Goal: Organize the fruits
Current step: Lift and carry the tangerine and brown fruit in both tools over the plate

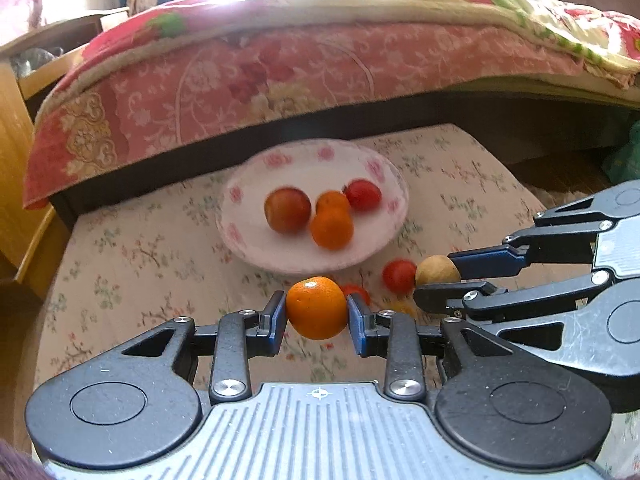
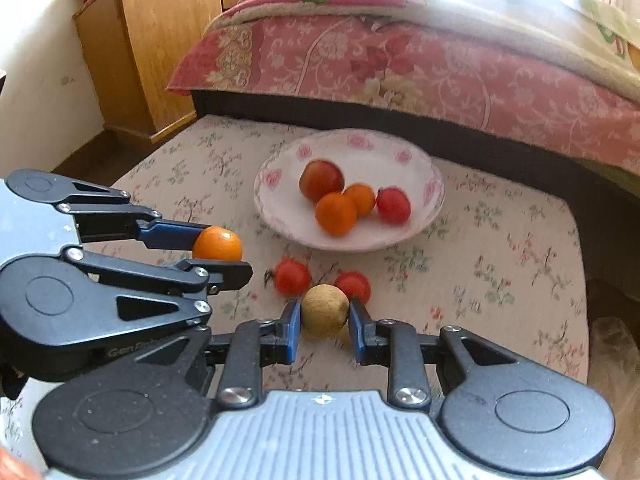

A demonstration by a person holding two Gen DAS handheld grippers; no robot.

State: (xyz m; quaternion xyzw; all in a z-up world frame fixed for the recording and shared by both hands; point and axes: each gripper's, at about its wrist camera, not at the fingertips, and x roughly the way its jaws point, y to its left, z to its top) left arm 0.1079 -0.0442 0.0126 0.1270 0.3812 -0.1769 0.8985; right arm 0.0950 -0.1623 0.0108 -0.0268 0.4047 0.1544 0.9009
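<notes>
My left gripper [image 1: 317,312] is shut on an orange tangerine [image 1: 316,307], held above the floral cloth; it also shows in the right wrist view [image 2: 218,245]. My right gripper [image 2: 324,320] is shut on a round tan fruit [image 2: 325,310], seen from the left wrist view too [image 1: 437,269]. A white plate with pink flowers [image 2: 280,208] lies ahead and holds a red-yellow apple [image 2: 321,180], two tangerines [image 2: 336,213] and a red tomato [image 2: 393,205]. Two red tomatoes [image 2: 293,277] [image 2: 353,285] lie on the cloth between the plate and my grippers.
The floral cloth [image 2: 500,264] covers a low table. A bed with a pink floral quilt [image 2: 400,64] runs behind the plate. A wooden cabinet [image 2: 152,40] stands at the back left. A small yellow thing [image 1: 402,307] lies under the right gripper.
</notes>
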